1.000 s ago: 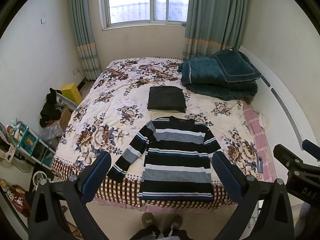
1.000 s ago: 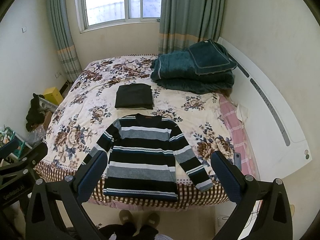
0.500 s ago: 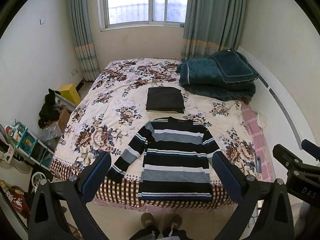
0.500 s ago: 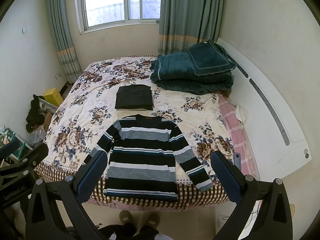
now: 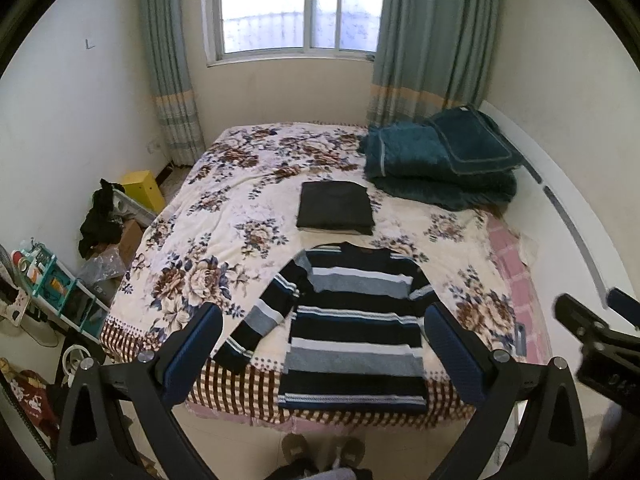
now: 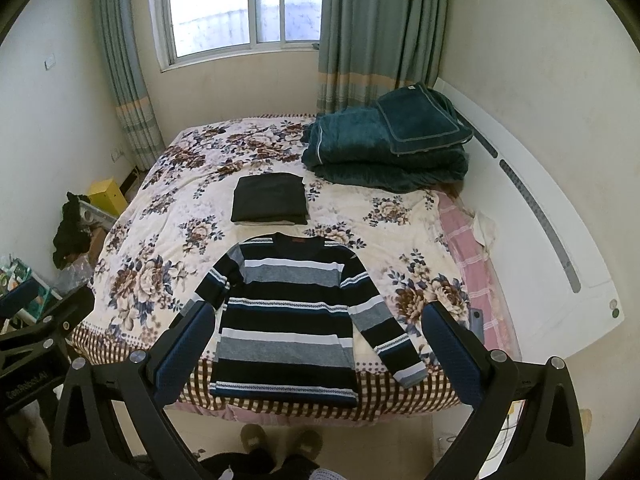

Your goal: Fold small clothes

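Note:
A navy, grey and white striped sweater (image 5: 352, 320) (image 6: 288, 316) lies flat at the near edge of the floral bed (image 5: 192, 240) (image 6: 160, 220), sleeves spread, hem toward me. Beyond its collar rests a folded dark garment (image 5: 335, 210) (image 6: 270, 205). My left gripper (image 5: 322, 350) hangs open well above and in front of the sweater, holding nothing. High over the bed's near edge, my right gripper (image 6: 316, 346) is also open and empty. Each gripper shows at the edge of the other's view.
A folded teal blanket (image 5: 440, 160) (image 6: 388, 144) lies at the bed's far right by the white headboard (image 6: 540, 220). Clutter, a yellow box (image 5: 142, 190) and a shelf (image 5: 52, 292) line the floor on the left. The person's slippered feet (image 6: 280, 442) stand at the bed's foot.
Both views have drifted slightly back and up, so the bed and sweater sit a little lower in frame. The clothes have not moved and both grippers stay open.

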`<state>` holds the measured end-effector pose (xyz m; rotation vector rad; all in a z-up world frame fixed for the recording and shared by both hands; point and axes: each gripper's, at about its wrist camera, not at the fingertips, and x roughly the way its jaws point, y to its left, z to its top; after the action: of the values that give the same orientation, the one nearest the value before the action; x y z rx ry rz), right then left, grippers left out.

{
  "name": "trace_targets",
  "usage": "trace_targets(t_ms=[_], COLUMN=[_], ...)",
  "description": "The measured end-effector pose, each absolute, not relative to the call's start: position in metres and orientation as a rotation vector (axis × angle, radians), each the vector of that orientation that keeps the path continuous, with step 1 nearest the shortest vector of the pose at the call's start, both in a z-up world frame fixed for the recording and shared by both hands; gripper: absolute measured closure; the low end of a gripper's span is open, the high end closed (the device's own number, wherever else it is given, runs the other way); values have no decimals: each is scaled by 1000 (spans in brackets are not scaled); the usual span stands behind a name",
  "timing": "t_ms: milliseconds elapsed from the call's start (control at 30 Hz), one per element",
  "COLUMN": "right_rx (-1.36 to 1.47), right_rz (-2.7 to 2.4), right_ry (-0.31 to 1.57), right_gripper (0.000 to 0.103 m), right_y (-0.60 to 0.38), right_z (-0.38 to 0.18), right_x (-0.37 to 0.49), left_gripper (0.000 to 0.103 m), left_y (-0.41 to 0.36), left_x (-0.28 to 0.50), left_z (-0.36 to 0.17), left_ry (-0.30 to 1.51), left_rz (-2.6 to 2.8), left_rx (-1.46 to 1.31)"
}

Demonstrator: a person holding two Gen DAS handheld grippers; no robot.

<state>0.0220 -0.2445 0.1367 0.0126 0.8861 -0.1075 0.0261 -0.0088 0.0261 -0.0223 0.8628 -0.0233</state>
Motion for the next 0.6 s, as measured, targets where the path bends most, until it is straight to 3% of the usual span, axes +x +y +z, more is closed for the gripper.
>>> trace_targets(t_ms=[267, 600], right_rx=[90, 376], right_rz=[-289, -645], right_ry=[1024, 1244], right_gripper=[0, 0], right_y=[-293, -444], right_z=[51, -155], right_x=[77, 77], left_gripper=[0, 0], left_y=[13, 0], left_x=[79, 147], left_z=[-63, -208], left_ry=[927, 992], left_rz=[36, -38], left_rx=[35, 173])
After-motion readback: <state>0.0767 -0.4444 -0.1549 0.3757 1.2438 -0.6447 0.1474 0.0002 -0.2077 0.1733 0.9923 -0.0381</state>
